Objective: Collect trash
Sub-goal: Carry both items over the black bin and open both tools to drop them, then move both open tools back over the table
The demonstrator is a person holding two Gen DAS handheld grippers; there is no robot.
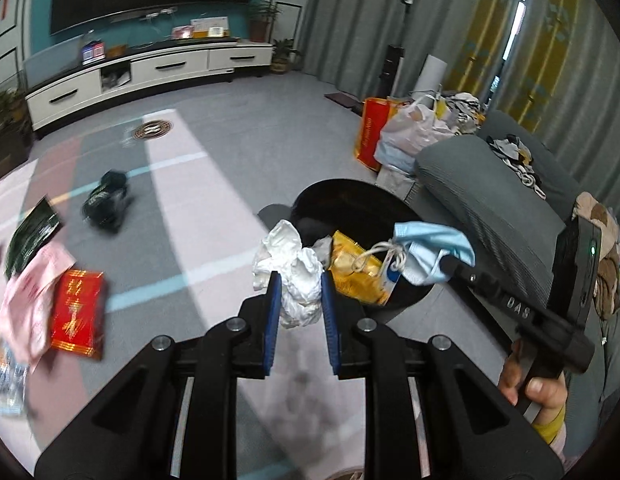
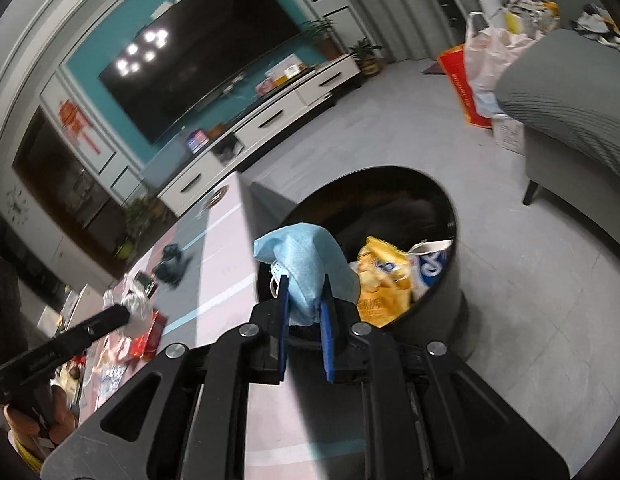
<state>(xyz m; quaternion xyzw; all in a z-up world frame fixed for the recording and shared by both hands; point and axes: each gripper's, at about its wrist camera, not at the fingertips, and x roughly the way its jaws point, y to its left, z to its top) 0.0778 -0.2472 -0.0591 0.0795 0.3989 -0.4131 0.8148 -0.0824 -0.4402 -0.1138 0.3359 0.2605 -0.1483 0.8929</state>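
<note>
My floor (image 1: 214, 112) is grey, with a pale striped mat (image 1: 198, 240) on it. On the mat, a red packet (image 1: 77, 314) lies at eight o'clock, a dark bundle (image 1: 106, 204) at ten, and the black bin (image 1: 351, 208) stands at one

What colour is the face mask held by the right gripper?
Light blue with white ear loops; the face mask shows best in the right wrist view.

Crumpled white tissue (image 1: 296, 276), blue mask (image 2: 306, 268) over bin (image 2: 455, 304)

black tongs (image 1: 298, 300), blue pads (image 1: 273, 312), seemingly
</note>
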